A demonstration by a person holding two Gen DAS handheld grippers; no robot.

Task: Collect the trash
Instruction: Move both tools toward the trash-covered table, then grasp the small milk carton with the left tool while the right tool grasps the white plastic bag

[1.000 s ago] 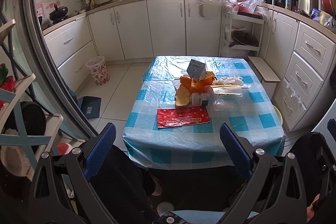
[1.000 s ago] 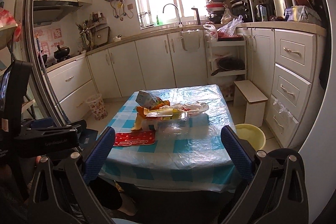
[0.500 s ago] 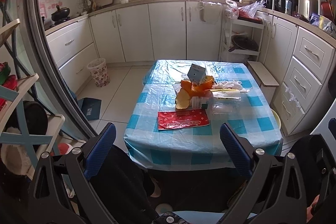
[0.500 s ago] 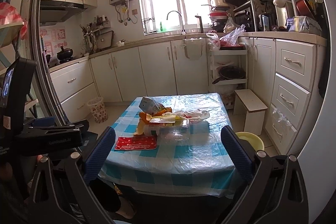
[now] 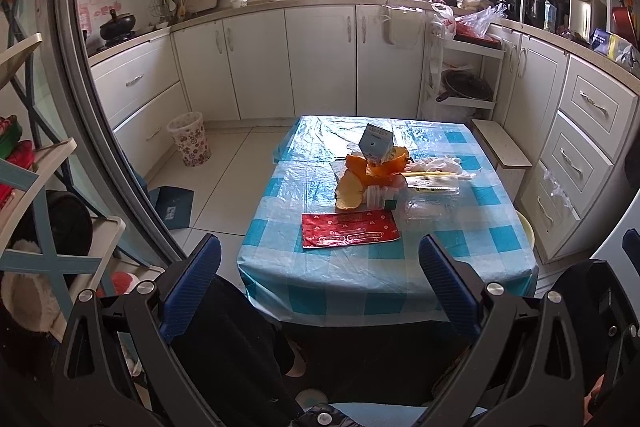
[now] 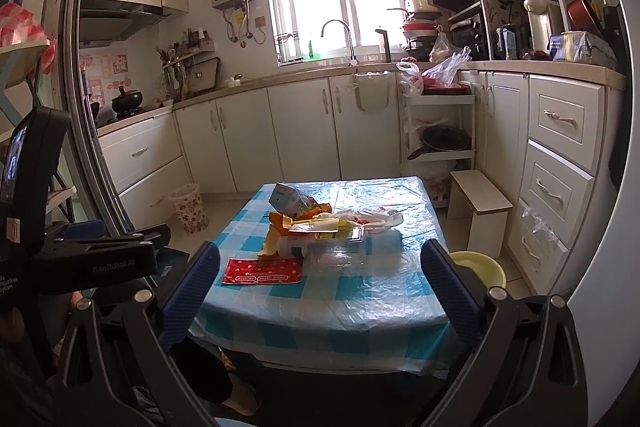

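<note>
A pile of trash lies mid-table on the blue checked tablecloth (image 5: 460,259): a red foil wrapper (image 5: 349,229), orange peel (image 5: 352,183), a small milk carton (image 5: 375,143), a clear plastic box (image 5: 424,209) and a white plastic bag (image 5: 436,165). The same red wrapper (image 6: 262,271), carton (image 6: 286,201) and clear box (image 6: 340,251) show in the right wrist view. My left gripper (image 5: 320,283) is open, well short of the table's near edge. My right gripper (image 6: 318,285) is open too, equally far back. Both hold nothing.
A patterned waste basket (image 5: 190,139) stands on the floor by the left cabinets. A white stool (image 6: 478,205) and a yellow basin (image 6: 480,269) sit right of the table. A metal door frame (image 5: 100,99) and a shelf rack (image 5: 40,195) crowd the left. White cabinets line the walls.
Both cameras have tilted upward and drawn back slightly, so the table sits lower and smaller in view. The trash has not moved and both grippers stay open.
</note>
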